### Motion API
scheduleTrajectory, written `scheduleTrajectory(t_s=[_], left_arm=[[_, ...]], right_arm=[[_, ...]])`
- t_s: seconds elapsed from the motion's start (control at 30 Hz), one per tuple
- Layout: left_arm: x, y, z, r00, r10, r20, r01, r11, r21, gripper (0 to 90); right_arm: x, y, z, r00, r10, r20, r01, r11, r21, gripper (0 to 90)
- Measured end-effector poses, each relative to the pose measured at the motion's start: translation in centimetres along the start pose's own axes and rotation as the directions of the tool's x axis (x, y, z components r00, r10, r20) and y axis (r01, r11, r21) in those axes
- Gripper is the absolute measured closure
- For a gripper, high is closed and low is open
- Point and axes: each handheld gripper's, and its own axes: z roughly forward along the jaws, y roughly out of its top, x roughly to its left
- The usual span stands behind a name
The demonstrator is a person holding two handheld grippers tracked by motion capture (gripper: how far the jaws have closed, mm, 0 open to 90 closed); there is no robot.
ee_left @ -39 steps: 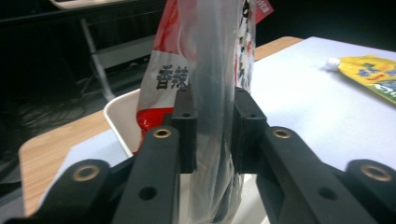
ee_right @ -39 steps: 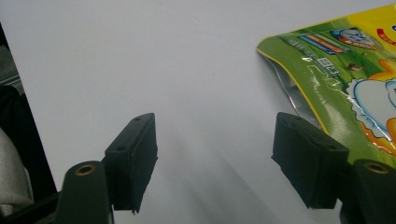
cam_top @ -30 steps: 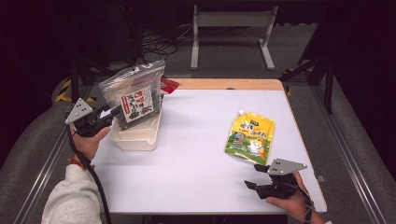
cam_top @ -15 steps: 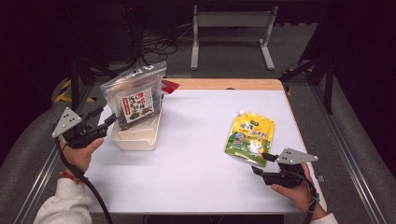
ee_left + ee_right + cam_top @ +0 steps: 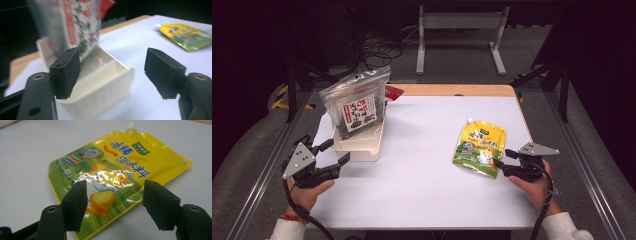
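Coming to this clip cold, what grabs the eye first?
The bright yellow spouted pouch lying flat on the white table, just ahead of the open right tongs. Then the clear snack bag standing in a cream bin at the left.

White table (image 5: 422, 185) carries a cream tray (image 5: 359, 147) and a yellow pouch (image 5: 479, 147), well apart

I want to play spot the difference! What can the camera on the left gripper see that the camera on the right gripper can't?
The left gripper view alone has the cream tray with the snack bag standing in it and the red packet behind. The right gripper view alone has the duck picture up close, with the right gripper open over it. Both have the yellow pouch with its white cap on the white table.
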Motion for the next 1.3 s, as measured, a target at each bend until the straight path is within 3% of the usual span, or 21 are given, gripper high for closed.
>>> scheduleTrajectory(t_s=[0.1, 0.13, 0.17, 0.23, 0.3, 0.33, 0.4, 0.47, 0.57, 0.67, 0.8, 0.87, 0.93, 1.03, 1.07, 1.17, 1.3], left_arm=[[-2.0, -0.7, 0.2, 0.9986, 0.0, 0.054, -0.001, 0.9995, 0.032, 25.8], [-2.0, -0.7, 0.2, 0.9986, 0.0, 0.054, -0.001, 0.9995, 0.032, 24.5], [-2.9, -1.1, 0.5, 0.9968, -0.001, 0.08, -0.003, 0.9987, 0.051, 23.4], [-4.3, -1.7, 0.9, 0.9933, 0.012, 0.115, -0.022, 0.9963, 0.083, 22.6], [-5.5, -2.3, 1.7, 0.9879, 0.021, 0.154, -0.043, 0.9896, 0.138, 17.7], [-6.5, -2.8, 2.4, 0.9837, 0.031, 0.177, -0.064, 0.9814, 0.181, 17.1], [-7.0, -3.0, 3.0, 0.9791, 0.039, 0.2, -0.082, 0.9739, 0.212, 16.0], [-7.3, -3.1, 3.4, 0.976, 0.053, 0.211, -0.1, 0.97, 0.221, 15.6], [-7.4, -3.2, 3.6, 0.9748, 0.043, 0.219, -0.095, 0.9679, 0.233, 14.6], [-7.6, -3.5, 4.2, 0.9706, 0.045, 0.236, -0.108, 0.9595, 0.26, 14.0], [-7.9, -3.6, 4.7, 0.9643, 0.039, 0.262, -0.112, 0.9564, 0.27, 13.5], [-8.1, -3.7, 5.1, 0.9591, 0.02, 0.282, -0.101, 0.9563, 0.274, 13.3], [-8.2, -3.7, 5.6, 0.9541, 0.007, 0.299, -0.097, 0.953, 0.287, 13.1], [-8.5, -3.9, 6.4, 0.9459, 0.003, 0.324, -0.108, 0.946, 0.306, 13.1], [-8.7, -3.9, 6.6, 0.9452, 0.007, 0.327, -0.115, 0.9425, 0.314, 13.1], [-9.0, -4.0, 7.0, 0.9392, 0.022, 0.343, -0.14, 0.9363, 0.322, 12.8], [-8.9, -3.9, 6.9, 0.9363, 0.019, 0.351, -0.138, 0.9378, 0.319, 12.5]], right_arm=[[-1.0, -0.1, 0.6, 0.9988, 0.048, 0.009, -0.048, 0.999, 0.0, 33.6], [-1.0, -0.1, 0.6, 0.9988, 0.048, 0.009, -0.048, 0.999, 0.0, 33.6], [-1.6, 0.0, 1.3, 0.9966, 0.083, 0.004, -0.083, 0.996, 0.023, 30.9], [-1.8, 0.1, 1.6, 0.9956, 0.094, 0.008, -0.094, 0.995, 0.026, 30.1], [-2.2, 0.1, 2.6, 0.9927, 0.12, 0.012, -0.121, 0.991, 0.058, 26.1], [-2.3, 0.1, 2.9, 0.992, 0.126, 0.009, -0.126, 0.99, 0.06, 25.9], [-2.4, 0.2, 3.3, 0.9889, 0.148, -0.007, -0.148, 0.987, 0.071, 23.3], [-2.5, 0.3, 3.7, 0.9856, 0.169, -0.011, -0.168, 0.984, 0.064, 21.5], [-2.9, 0.4, 4.1, 0.9772, 0.212, -0.011, -0.21, 0.974, 0.082, 17.4], [-3.2, 0.5, 4.4, 0.9732, 0.23, -0.013, -0.228, 0.97, 0.089, 15.7], [-3.3, 0.7, 4.7, 0.9682, 0.249, -0.024, -0.246, 0.965, 0.091, 16.5], [-3.2, 0.7, 4.8, 0.9656, 0.253, -0.059, -0.247, 0.964, 0.096, 21.2], [-3.0, 0.8, 4.8, 0.9656, 0.253, -0.06, -0.246, 0.964, 0.1, 24.8], [-3.0, 0.8, 4.5, 0.9626, 0.253, -0.097, -0.244, 0.965, 0.1, 40.6], [-2.8, 0.7, 4.5, 0.963, 0.243, -0.116, -0.233, 0.968, 0.094, 40.9], [-2.3, 1.1, 4.5, 0.9721, 0.212, -0.1, -0.201, 0.974, 0.106, 44.7], [-2.1, 1.3, 4.4, 0.9807, 0.193, -0.028, -0.19, 0.977, 0.093, 26.2]])
